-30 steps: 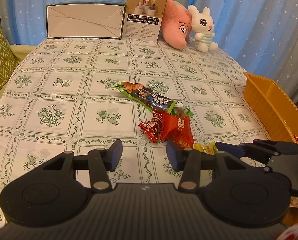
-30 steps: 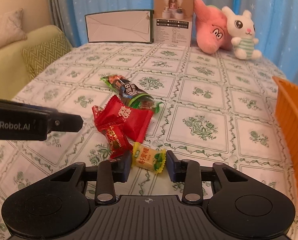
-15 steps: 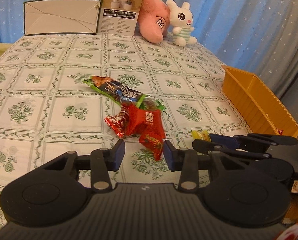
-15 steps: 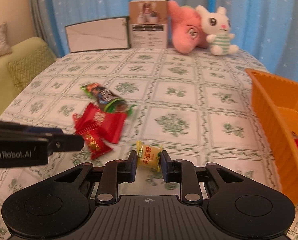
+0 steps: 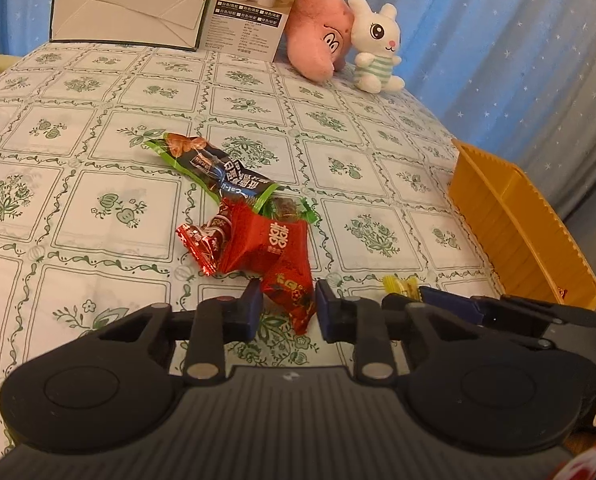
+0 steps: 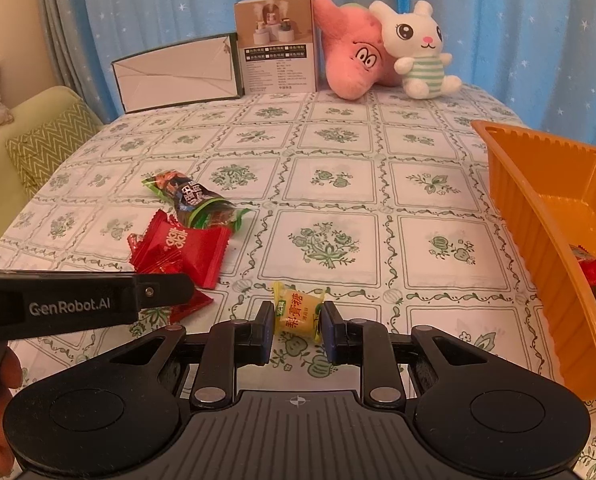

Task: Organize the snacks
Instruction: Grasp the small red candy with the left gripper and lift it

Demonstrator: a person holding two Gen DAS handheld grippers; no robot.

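left wrist: low, forward | right wrist: same | shared: tablecloth (image 5: 110, 208)

My left tongs (image 5: 288, 307) hang open around the tip of a red snack packet (image 5: 289, 286); orange tray (image 5: 510, 220) sits right on the surface (image 5: 98, 200).

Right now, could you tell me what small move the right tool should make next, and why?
Probably lift and carry rightward toward the orange tray. The right tool is shut on the yellow candy, and the tray, already holding red snacks, sits just to its right.
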